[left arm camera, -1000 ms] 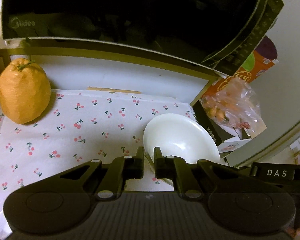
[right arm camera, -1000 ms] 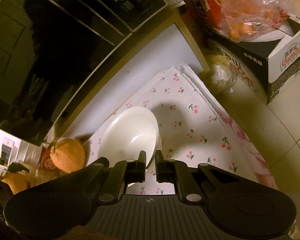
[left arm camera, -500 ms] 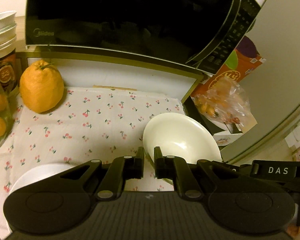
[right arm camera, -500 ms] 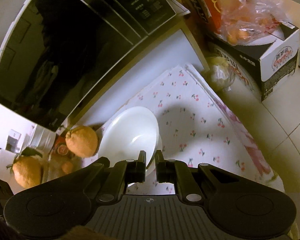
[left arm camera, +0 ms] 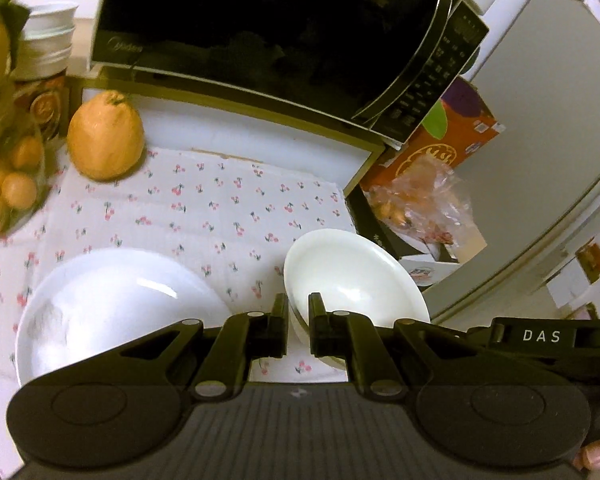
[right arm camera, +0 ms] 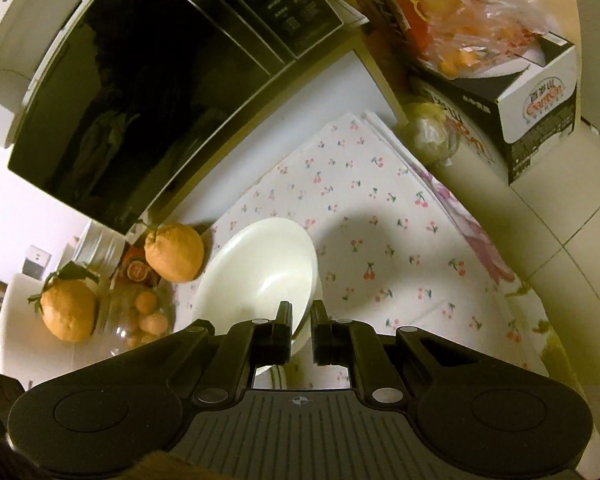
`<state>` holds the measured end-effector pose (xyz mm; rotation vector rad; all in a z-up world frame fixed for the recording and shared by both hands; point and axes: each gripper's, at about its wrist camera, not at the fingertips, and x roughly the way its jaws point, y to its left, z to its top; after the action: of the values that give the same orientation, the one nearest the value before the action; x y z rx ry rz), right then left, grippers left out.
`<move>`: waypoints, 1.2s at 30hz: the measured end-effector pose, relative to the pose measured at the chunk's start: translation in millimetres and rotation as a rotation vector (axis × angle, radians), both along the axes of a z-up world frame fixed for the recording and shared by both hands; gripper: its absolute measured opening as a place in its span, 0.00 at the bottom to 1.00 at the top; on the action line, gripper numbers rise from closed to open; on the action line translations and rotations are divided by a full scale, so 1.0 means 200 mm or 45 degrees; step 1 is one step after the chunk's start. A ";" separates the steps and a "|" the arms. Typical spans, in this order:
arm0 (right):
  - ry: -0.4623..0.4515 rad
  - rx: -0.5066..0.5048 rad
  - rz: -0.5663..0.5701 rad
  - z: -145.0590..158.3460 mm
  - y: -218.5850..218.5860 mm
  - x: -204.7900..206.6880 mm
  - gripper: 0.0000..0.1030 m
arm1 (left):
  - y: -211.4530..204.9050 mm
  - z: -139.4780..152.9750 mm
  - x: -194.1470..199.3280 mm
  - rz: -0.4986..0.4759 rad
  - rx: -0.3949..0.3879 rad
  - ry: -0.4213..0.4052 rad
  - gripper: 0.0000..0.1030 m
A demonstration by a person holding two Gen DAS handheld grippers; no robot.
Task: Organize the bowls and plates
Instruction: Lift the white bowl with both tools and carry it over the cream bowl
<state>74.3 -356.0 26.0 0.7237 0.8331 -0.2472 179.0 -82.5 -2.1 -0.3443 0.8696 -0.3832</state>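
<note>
Left gripper (left arm camera: 298, 314) fingers were clamped on the bowl (left arm camera: 352, 276) rim; right gripper (right arm camera: 301, 322) fingers were clamped on the opposite rim of the same bowl (right arm camera: 260, 276). Bowl was tilted, held over the cherry-print cloth (left arm camera: 220, 208) near the table's right edge. Plate (left arm camera: 112, 300) sat on the cloth just left of the bowl. Orange (left arm camera: 106, 136) was at the back, in front of the microwave (left arm camera: 260, 32).

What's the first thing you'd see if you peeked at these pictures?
A white bowl pinched at its rim by both grippers, tilted over the cherry-print cloth. A big orange fruit sits at the cloth's far left corner, under the black microwave. A white plate lies left of the bowl.
</note>
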 end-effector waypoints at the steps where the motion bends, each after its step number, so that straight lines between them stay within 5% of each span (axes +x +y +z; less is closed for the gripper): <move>1: -0.003 0.000 -0.001 0.00 0.01 -0.02 0.10 | 0.00 0.00 -0.02 0.001 -0.005 -0.003 0.08; 25: -0.021 -0.119 0.057 -0.02 0.24 -0.34 0.10 | 0.16 -0.09 -0.39 -0.002 -0.139 -0.004 0.09; 36: 0.070 -0.137 0.104 -0.07 0.22 -0.44 0.10 | 0.10 -0.15 -0.45 -0.072 -0.082 0.048 0.10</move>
<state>-13.6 -312.5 12.3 0.5827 0.8932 -0.2375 89.6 -62.2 -31.2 -0.3879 0.9069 -0.4591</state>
